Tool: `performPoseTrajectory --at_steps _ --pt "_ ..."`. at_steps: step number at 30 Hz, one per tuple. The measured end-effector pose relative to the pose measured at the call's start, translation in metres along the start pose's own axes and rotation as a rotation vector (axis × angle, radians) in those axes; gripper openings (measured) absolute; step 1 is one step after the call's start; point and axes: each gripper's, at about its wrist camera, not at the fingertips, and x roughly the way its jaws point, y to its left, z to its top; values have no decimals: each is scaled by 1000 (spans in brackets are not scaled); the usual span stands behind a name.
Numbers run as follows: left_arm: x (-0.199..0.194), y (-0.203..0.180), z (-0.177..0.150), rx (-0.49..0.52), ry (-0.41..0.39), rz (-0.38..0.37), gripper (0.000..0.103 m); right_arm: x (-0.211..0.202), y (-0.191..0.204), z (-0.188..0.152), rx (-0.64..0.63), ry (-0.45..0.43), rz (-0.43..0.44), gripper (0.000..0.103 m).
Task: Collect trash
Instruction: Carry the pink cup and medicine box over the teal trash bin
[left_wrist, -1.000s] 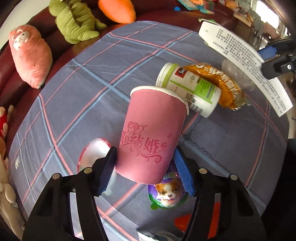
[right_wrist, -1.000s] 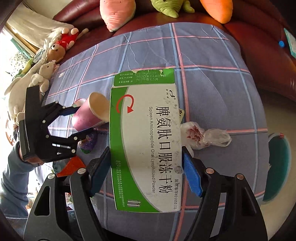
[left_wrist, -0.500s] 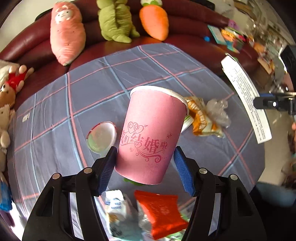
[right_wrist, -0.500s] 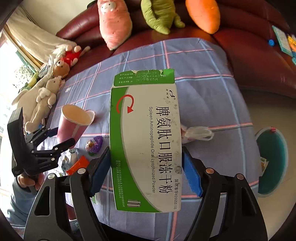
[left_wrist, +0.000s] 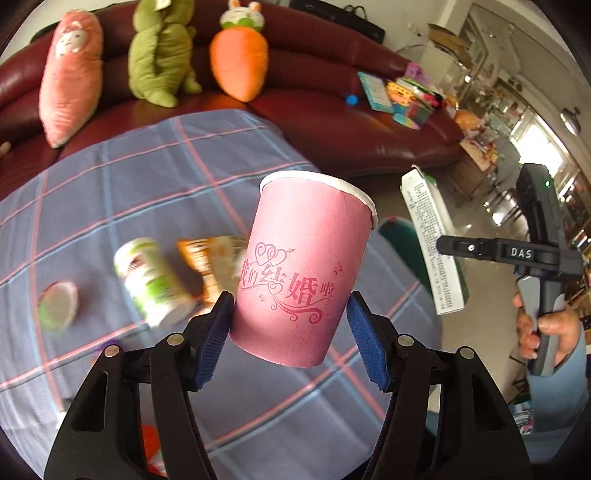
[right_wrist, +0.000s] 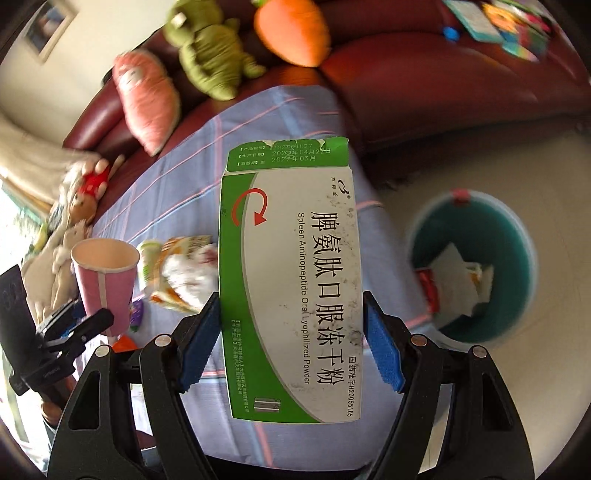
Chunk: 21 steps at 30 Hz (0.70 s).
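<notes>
trash bin (right_wrist: 517, 236) interior only in right view

A table under a blue-grey plaid cloth (left_wrist: 155, 177) with pink lines carries the litter: a white-and-green bottle (left_wrist: 153, 282) on its side, an orange snack wrapper (left_wrist: 207, 264) just beside it, a crumpled white bag (right_wrist: 188, 273), a round foil lid (left_wrist: 57, 308) apart, and a red packet (left_wrist: 149, 441) near the edge.
</notes>
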Motion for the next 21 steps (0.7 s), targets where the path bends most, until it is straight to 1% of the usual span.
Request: performPoseTrajectory --at_steps 4,6,11,14,21 --pt "38 -45 16 29 36 -48 64 -8 -52 0 83 -26 -16 70" --pt "59 -70 22 61 57 -59 64 -14 -82 -1 128 -47 -33 70" --pt "109 -125 39 124 117 -85 64 -26 -138 -5 205 -73 -76 70" --pt "130 -145 44 145 139 -92 64 -28 -171 -7 255 -70 -89 70" --pt "180 -187 61 173 194 -107 65 -32 -215 -6 313 -67 -111 70"
